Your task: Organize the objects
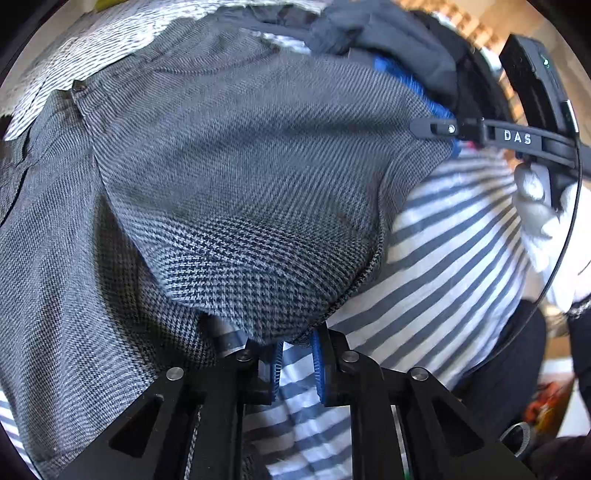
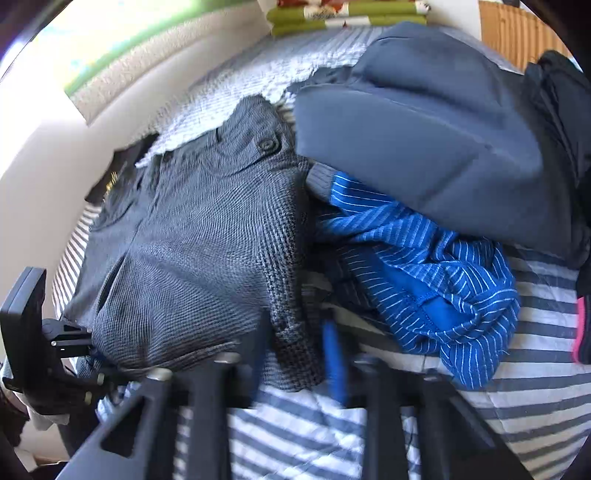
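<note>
Grey houndstooth trousers (image 1: 229,192) lie spread on a bed with a grey-and-white striped cover (image 1: 443,266); they also show in the right wrist view (image 2: 192,236). My left gripper (image 1: 297,363) has its blue pads slightly apart at the trousers' near edge, with the cloth just over the tips. My right gripper (image 2: 295,354) is blurred, its jaws apart around the trousers' right hem. A blue striped garment (image 2: 424,280) and a dark navy garment (image 2: 436,147) lie right of the trousers.
The right gripper's body marked DAS (image 1: 517,136) and a white-gloved hand (image 1: 543,221) sit at the right of the left view. A white textured blanket (image 2: 251,74), a wall (image 2: 44,177) at left and green-patterned folded cloth (image 2: 347,14) lie beyond.
</note>
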The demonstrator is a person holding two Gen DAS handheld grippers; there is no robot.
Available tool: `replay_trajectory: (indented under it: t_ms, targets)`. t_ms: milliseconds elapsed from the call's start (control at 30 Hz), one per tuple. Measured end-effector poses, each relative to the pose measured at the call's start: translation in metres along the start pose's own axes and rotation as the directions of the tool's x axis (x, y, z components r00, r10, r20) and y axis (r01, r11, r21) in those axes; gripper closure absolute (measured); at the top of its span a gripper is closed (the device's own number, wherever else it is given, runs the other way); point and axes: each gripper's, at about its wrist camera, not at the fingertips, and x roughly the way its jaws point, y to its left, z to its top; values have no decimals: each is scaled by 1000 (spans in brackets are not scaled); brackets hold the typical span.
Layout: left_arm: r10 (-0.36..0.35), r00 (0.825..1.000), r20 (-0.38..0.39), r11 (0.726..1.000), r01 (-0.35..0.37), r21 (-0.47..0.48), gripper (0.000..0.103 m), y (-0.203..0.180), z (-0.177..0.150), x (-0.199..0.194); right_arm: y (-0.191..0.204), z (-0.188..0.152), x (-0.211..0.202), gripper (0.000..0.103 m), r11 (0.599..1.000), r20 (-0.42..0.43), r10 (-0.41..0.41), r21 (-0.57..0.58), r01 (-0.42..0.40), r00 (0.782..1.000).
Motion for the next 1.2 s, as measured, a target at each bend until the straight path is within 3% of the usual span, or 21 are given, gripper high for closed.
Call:
replay_trajectory:
  t_ms: [133,200,233,267,300,333,367,433,500,633,700,767,833,900,933,967,1033,1133,1200]
  targets:
    - [-150,988,33,989,150,15,91,-6,2,-55,-2,21,-40,89,981,15,154,113,-155,988]
    - [-253,967,8,967,253,-35,87,1,1,-75,-4,26,-55,89,983,9,140,121,-140,990]
    - [-271,962,-16,961,269,-66,82,8,0,-78,-3,27,-59,87,991,-5,80,103,-79,997]
    - [-244,969,-42,968,241,-76,66,14,1,-80,0,26,-58,77,998,-13,-12,67,13,1000]
    - [-170,984,-56,984,166,-66,52,14,-2,-81,6,25,-52,66,991,-24,-134,27,135,991]
    - [-98,994,-50,994,96,-44,51,15,-4,-82,13,23,-45,64,971,-23,-239,-13,239,971]
    - [-50,997,-51,998,49,-29,51,16,-5,-81,18,20,-39,64,957,-15,-288,-37,287,958]
    - [-16,999,-40,1000,15,-25,51,19,-3,-81,19,10,-37,64,963,21,-266,-37,267,964]
    - [35,999,1,999,-35,4,51,16,0,-81,28,2,-37,64,986,71,-158,-42,161,985]
    - [31,999,29,999,-32,24,51,7,3,-63,53,-9,-16,64,993,83,-32,-107,41,996]
    - [92,995,37,994,-94,58,51,-1,2,-40,65,-11,0,64,989,73,-32,-143,43,997]
    - [77,997,27,996,-78,49,51,-6,4,-21,66,-8,16,64,984,60,-72,-158,81,996]
    - [89,996,21,995,-90,53,51,-11,6,1,60,-4,31,65,975,26,-172,-138,174,985]
    - [108,994,10,992,-108,61,45,-17,8,18,44,-1,48,81,956,-46,-284,-85,279,958]
    - [108,994,10,992,-109,64,42,-20,10,22,32,-1,48,86,955,-64,-293,-61,289,954]
    - [109,994,14,991,-110,77,40,-23,11,22,27,-2,44,92,959,-62,-282,-55,279,957]
    - [82,996,31,992,-84,94,40,-25,13,9,23,-2,29,91,966,-53,-256,-45,254,965]
    - [39,997,59,998,-42,56,40,-11,15,-23,27,-1,0,86,980,30,-194,-41,195,981]
    - [69,993,92,997,-72,35,40,6,15,-52,35,6,-13,86,986,78,-149,-58,154,986]
